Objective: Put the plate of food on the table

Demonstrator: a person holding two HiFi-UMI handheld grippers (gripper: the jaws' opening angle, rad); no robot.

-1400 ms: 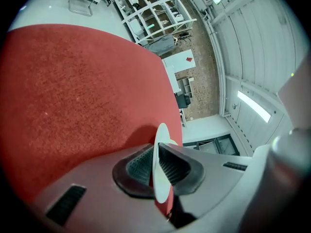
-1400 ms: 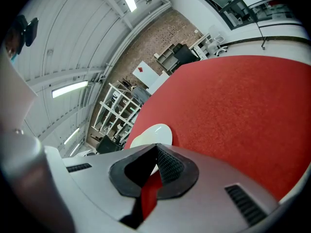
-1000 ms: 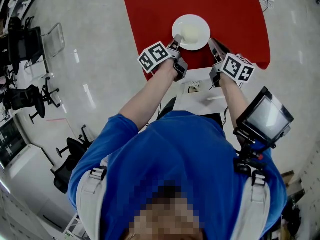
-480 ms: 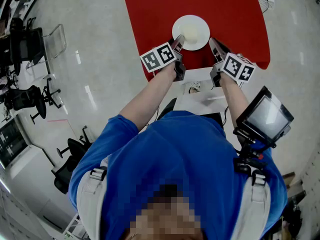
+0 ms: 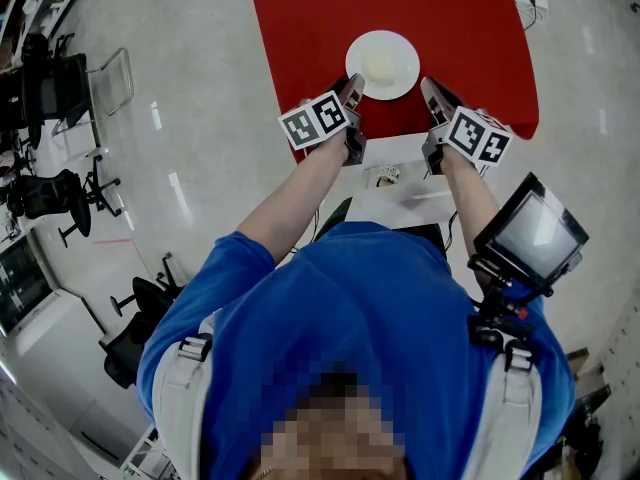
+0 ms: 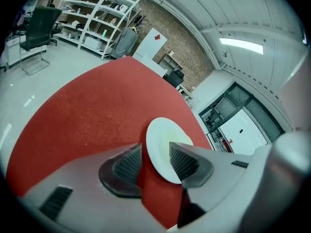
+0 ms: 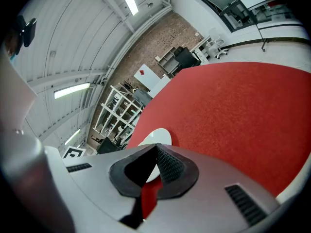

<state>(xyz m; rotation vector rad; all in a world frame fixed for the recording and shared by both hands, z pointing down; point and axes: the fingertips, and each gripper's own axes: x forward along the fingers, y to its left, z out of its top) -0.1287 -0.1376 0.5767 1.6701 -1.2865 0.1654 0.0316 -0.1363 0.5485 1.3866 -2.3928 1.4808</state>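
Item: white plate [image 5: 360, 53] carrying pale food [image 5: 381, 66], set flat on the red counter [image 5: 300, 18], close to the counter's near edge. Left tongs [image 5: 353, 90]: at the counter's near edge, jaws just opened to a wide gap, with the plate's rim lying between the pads and neither pad clamping it. Right tongs [image 5: 431, 90]: over the counter's near edge at the plate's other side, tips closed together, nothing gripped. Person [image 5: 370, 318] in blue shirt: standing at the counter's near edge.
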